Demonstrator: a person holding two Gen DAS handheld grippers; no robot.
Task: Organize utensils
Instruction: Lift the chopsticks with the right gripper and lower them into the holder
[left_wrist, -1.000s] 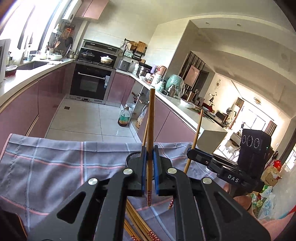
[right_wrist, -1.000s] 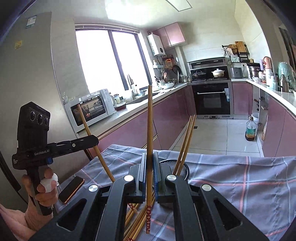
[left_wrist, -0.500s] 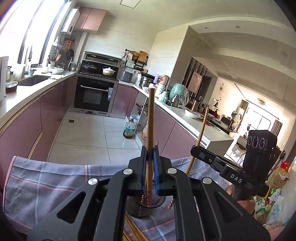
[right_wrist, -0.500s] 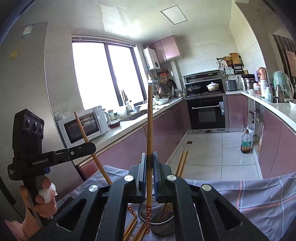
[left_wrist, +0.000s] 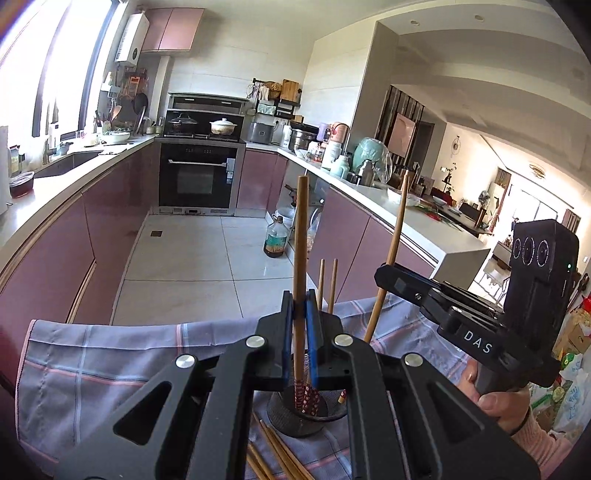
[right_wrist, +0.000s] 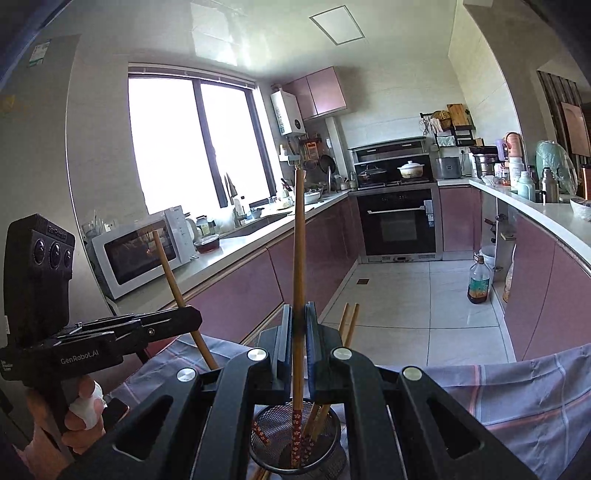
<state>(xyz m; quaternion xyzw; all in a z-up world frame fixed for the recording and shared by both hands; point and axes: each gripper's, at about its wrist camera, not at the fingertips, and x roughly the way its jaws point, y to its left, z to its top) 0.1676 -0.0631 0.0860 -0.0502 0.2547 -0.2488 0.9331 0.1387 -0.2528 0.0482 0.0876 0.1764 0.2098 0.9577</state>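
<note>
A black mesh holder (left_wrist: 280, 417) stands on the checked cloth, with two chopsticks (left_wrist: 333, 284) leaning in it. My left gripper (left_wrist: 300, 306) is shut on an upright wooden chopstick (left_wrist: 301, 236) whose red patterned lower end hangs at the holder's mouth. In the right wrist view my right gripper (right_wrist: 298, 317) is shut on another upright chopstick (right_wrist: 298, 251), and its patterned end reaches down inside the holder (right_wrist: 328, 428). Each view shows the other gripper beside it: the right gripper (left_wrist: 384, 277) and the left gripper (right_wrist: 192, 317), each with its slanted chopstick.
Several loose chopsticks (left_wrist: 269, 454) lie on the grey checked cloth (left_wrist: 110, 354) near the holder. A dark phone (right_wrist: 116, 406) lies on the cloth at the left. Beyond the table edge are pink kitchen cabinets, an oven (left_wrist: 197, 181) and an oil bottle (left_wrist: 275, 240) on the floor.
Both grippers carried their chopsticks forward across the cloth. The mesh holder, first partly hidden behind the jaws, now sits right under them, with the patterned ends at or in its mouth.
</note>
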